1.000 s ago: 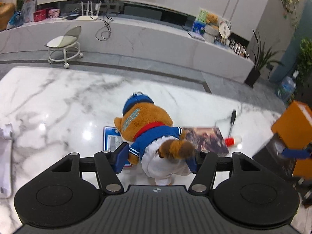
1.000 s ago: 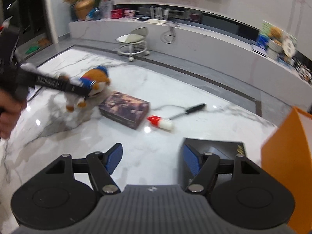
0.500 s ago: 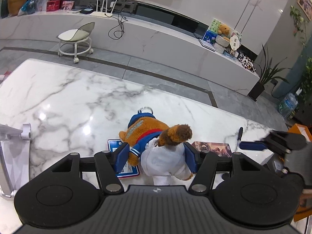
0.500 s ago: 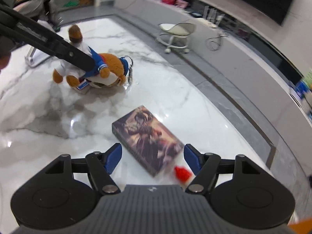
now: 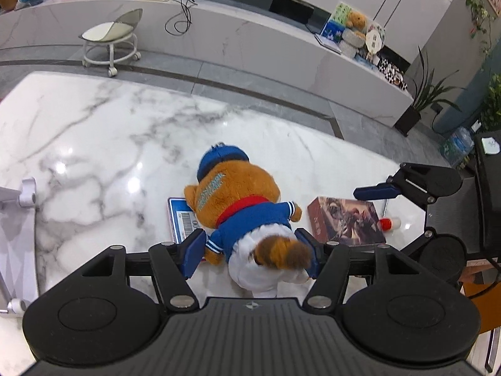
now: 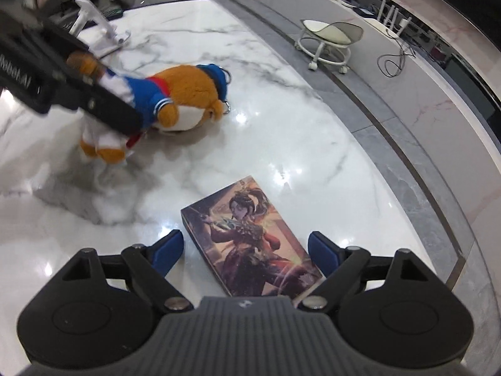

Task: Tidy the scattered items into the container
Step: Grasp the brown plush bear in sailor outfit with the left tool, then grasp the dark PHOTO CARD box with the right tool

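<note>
A brown plush bear (image 5: pixel 238 197) in a blue cap, blue jacket and white trousers hangs head-down over the marble table (image 5: pixel 94 144). My left gripper (image 5: pixel 252 252) is shut on its trousers; the right wrist view shows the same grip on the bear (image 6: pixel 188 94). A blue card (image 5: pixel 179 219) lies under the bear. My right gripper (image 6: pixel 245 252) is open, one finger on each side of the near end of an illustrated box (image 6: pixel 250 238). That box (image 5: pixel 344 221) lies right of the bear, with a red-capped bottle (image 5: pixel 388 223) beside it. An orange container (image 5: pixel 482 307) shows at the lower right.
A white stand (image 5: pixel 18 219) sits at the table's left edge, also the white stand (image 6: pixel 97 25) behind the bear. A wheeled stool (image 6: pixel 328 40) stands on the floor past the table's far edge. Black equipment (image 5: pixel 488 188) is at the right.
My right gripper swung left from the black box beside the orange container and came down over the illustrated box. My left gripper kept hold of the bear, which shifted and tipped in its grip.
</note>
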Action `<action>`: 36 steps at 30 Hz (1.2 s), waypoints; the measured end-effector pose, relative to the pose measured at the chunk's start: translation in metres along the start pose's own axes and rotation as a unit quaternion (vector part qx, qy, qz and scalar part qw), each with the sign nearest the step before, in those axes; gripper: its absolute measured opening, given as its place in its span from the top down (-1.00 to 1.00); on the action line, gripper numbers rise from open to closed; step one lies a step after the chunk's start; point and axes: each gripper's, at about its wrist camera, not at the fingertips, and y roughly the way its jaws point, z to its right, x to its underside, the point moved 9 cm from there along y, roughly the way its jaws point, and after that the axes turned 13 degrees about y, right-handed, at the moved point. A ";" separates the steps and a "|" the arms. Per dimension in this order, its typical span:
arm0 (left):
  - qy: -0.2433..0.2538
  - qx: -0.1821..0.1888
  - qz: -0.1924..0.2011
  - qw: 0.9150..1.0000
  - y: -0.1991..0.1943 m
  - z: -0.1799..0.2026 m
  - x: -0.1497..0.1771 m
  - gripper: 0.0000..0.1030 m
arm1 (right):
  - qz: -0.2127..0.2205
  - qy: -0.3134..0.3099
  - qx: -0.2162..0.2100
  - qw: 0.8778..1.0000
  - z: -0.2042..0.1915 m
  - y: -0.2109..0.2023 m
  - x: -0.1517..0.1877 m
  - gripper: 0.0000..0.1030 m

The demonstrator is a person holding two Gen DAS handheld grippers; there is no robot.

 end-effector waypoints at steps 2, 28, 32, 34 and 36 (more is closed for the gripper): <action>0.002 -0.001 -0.010 1.000 0.005 0.001 0.003 -0.47 | -0.005 0.010 0.007 1.000 0.000 -0.001 0.001 -0.59; 0.027 0.009 -0.030 0.999 0.003 0.030 0.008 -0.15 | -0.038 0.202 0.014 0.979 -0.033 -0.063 0.073 -0.26; 0.031 0.012 -0.020 0.999 -0.008 0.037 0.005 -0.13 | -0.027 0.263 0.006 0.964 -0.026 -0.080 0.092 -0.26; 0.037 0.009 -0.015 0.999 -0.014 0.043 0.004 -0.13 | -0.020 0.282 0.006 0.959 -0.023 -0.089 0.100 -0.25; 0.043 0.005 -0.011 0.999 -0.020 0.049 0.002 -0.13 | -0.012 0.296 0.004 0.955 -0.021 -0.099 0.106 -0.25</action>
